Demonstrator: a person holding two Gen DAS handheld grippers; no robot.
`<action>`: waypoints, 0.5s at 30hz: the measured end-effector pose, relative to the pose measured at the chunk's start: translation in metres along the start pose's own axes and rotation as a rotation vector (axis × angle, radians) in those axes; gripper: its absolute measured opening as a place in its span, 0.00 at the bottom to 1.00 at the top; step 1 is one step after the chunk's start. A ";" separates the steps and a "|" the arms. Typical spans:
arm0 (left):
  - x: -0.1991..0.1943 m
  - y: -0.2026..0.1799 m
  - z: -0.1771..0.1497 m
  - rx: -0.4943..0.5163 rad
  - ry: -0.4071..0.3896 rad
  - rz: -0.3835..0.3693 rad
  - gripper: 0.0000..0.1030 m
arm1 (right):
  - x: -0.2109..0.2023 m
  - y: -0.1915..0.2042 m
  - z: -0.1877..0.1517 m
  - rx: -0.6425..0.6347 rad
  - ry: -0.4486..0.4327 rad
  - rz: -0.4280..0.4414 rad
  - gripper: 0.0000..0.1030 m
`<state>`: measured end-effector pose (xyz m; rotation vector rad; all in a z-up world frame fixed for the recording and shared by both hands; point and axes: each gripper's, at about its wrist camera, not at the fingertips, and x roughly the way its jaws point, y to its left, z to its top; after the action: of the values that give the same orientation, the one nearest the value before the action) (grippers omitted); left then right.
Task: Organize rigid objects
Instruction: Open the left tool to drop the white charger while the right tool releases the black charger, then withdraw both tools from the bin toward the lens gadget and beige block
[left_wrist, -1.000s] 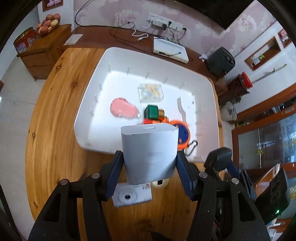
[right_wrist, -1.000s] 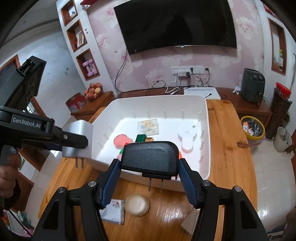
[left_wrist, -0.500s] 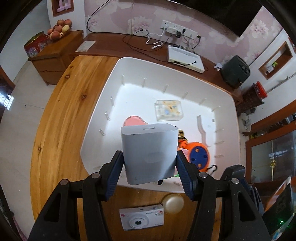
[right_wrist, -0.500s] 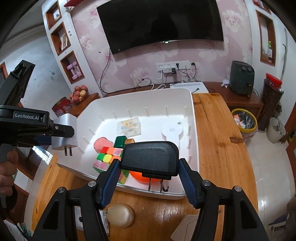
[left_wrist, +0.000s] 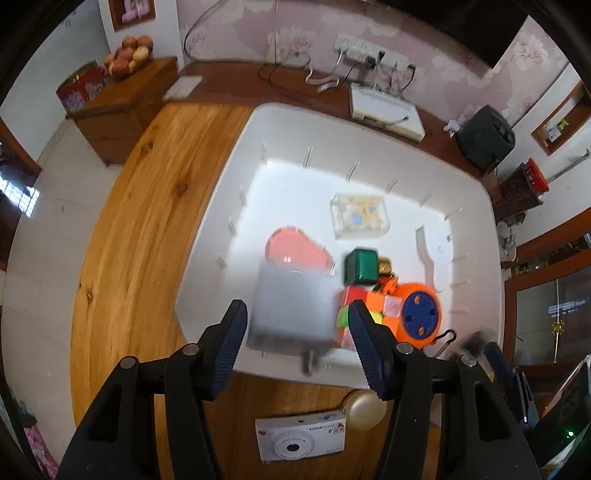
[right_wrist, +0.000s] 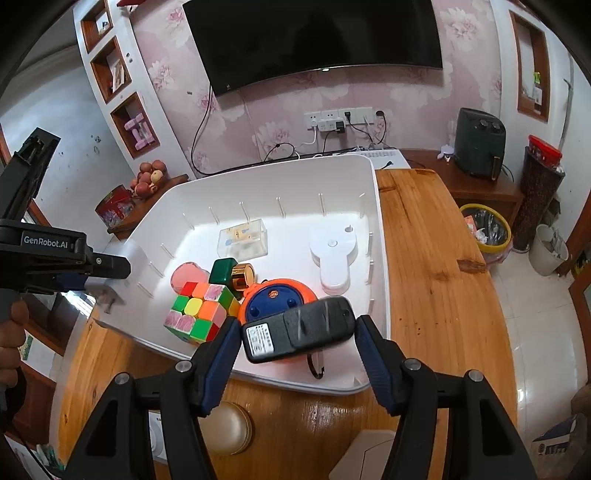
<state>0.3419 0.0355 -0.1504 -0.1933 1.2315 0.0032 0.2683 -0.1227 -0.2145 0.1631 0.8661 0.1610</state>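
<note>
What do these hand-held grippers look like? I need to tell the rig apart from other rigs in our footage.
Each hand-held gripper has a matte black angular frame with silver pivot screws. Its two fingers carry dark blue ribbed pads. In the right wrist view, the left hand-held gripper's side reads "GenRobot.AI" in white, and a bare hand grips its handle. No cables show.

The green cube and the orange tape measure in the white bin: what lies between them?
A small gold object, in the right wrist view.
</note>
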 end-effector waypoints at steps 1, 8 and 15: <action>-0.003 -0.002 0.001 0.011 -0.012 0.001 0.60 | -0.001 0.000 0.000 0.002 -0.001 0.003 0.62; -0.023 -0.006 0.001 0.049 -0.062 0.010 0.63 | -0.009 0.005 0.002 -0.008 -0.017 0.014 0.71; -0.044 -0.007 -0.006 0.054 -0.102 0.007 0.64 | -0.025 0.012 0.003 -0.014 -0.045 0.005 0.75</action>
<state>0.3222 0.0323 -0.1106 -0.1402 1.1289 -0.0143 0.2538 -0.1164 -0.1916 0.1553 0.8196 0.1673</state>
